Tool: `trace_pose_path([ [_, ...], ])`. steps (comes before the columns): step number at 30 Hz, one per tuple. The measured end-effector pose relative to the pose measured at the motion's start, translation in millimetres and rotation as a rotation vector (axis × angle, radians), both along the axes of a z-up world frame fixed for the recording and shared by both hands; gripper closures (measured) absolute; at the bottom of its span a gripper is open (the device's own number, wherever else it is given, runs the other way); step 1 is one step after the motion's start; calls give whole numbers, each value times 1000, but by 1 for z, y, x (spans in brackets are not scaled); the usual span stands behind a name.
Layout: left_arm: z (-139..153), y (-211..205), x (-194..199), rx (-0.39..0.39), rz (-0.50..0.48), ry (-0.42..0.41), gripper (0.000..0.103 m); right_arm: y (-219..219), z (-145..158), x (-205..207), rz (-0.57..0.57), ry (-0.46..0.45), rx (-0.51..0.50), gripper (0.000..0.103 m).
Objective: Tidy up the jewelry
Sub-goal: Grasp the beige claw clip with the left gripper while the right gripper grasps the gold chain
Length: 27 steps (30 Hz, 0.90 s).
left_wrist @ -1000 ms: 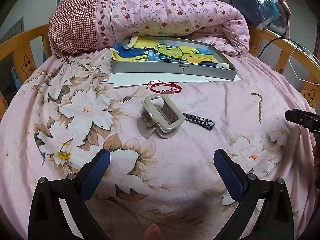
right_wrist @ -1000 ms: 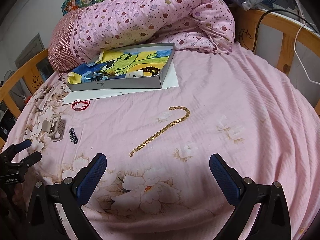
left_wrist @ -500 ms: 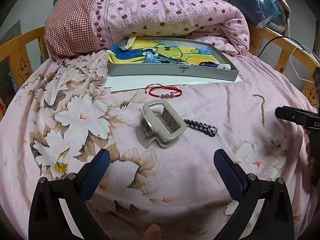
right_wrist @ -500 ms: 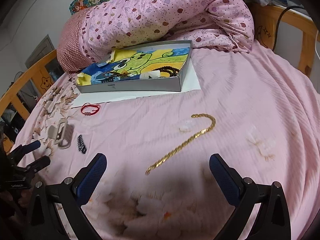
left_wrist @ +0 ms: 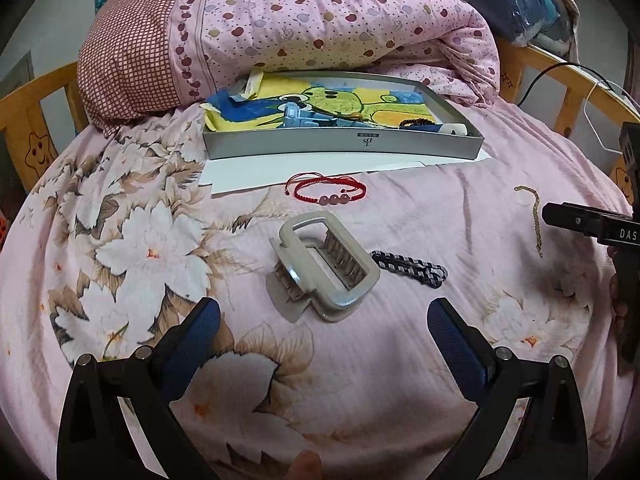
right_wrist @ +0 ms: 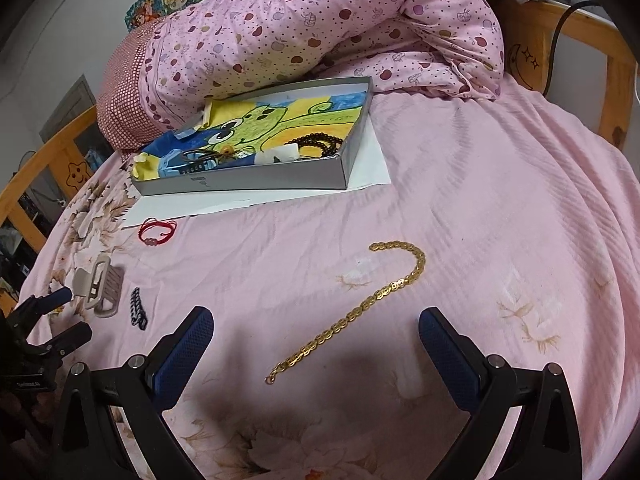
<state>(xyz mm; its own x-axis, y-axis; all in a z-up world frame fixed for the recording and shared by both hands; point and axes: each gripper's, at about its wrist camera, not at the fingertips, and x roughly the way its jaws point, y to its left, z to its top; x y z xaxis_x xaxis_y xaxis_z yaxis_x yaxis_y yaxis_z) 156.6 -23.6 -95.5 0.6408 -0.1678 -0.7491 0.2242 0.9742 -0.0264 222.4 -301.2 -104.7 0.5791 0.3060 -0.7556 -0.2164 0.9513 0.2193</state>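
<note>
On the pink bedspread lie a beige hair claw clip [left_wrist: 324, 266], a black-and-white braided band [left_wrist: 408, 268], a red string bracelet [left_wrist: 326, 192] and a gold chain [right_wrist: 356, 312]. My left gripper [left_wrist: 322, 320] is open and empty, just short of the claw clip. My right gripper [right_wrist: 314, 338] is open and empty, low over the near end of the gold chain, which lies between its fingers. The chain also shows in the left wrist view [left_wrist: 534, 216]. The clip [right_wrist: 98, 288], band [right_wrist: 138, 314] and bracelet [right_wrist: 156, 230] show at the left of the right wrist view.
A grey shallow box [left_wrist: 344, 146] holding dark beads and small items sits on white paper [left_wrist: 280, 168] at the back; it also shows in the right wrist view [right_wrist: 244, 188]. A rolled pink quilt [left_wrist: 320, 24] lies behind it. Wooden bed rails [right_wrist: 576, 36] ring the bed.
Both grippers have moved forward and lower: the claw clip is nearer the left gripper, and the gold chain now lies between the right gripper's fingers. Nothing was grasped.
</note>
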Motion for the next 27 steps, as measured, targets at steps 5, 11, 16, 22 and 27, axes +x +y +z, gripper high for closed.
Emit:
trace_pose_path([
  [5, -2, 0, 6, 1, 5, 3, 2, -2, -3, 3, -14, 3, 1, 0],
  [11, -3, 1, 13, -4, 4, 10, 2, -2, -6, 8, -18, 2, 0, 0],
  [16, -3, 0, 17, -8, -7, 11, 2, -2, -9, 12, -20, 6, 10, 0],
  [22, -5, 0, 19, -18, -7, 15, 2, -1, -16, 19, 9, 48, 89, 0],
  [27, -7, -2, 25, -17, -16, 14, 2, 3, -19, 19, 30, 71, 141, 0],
])
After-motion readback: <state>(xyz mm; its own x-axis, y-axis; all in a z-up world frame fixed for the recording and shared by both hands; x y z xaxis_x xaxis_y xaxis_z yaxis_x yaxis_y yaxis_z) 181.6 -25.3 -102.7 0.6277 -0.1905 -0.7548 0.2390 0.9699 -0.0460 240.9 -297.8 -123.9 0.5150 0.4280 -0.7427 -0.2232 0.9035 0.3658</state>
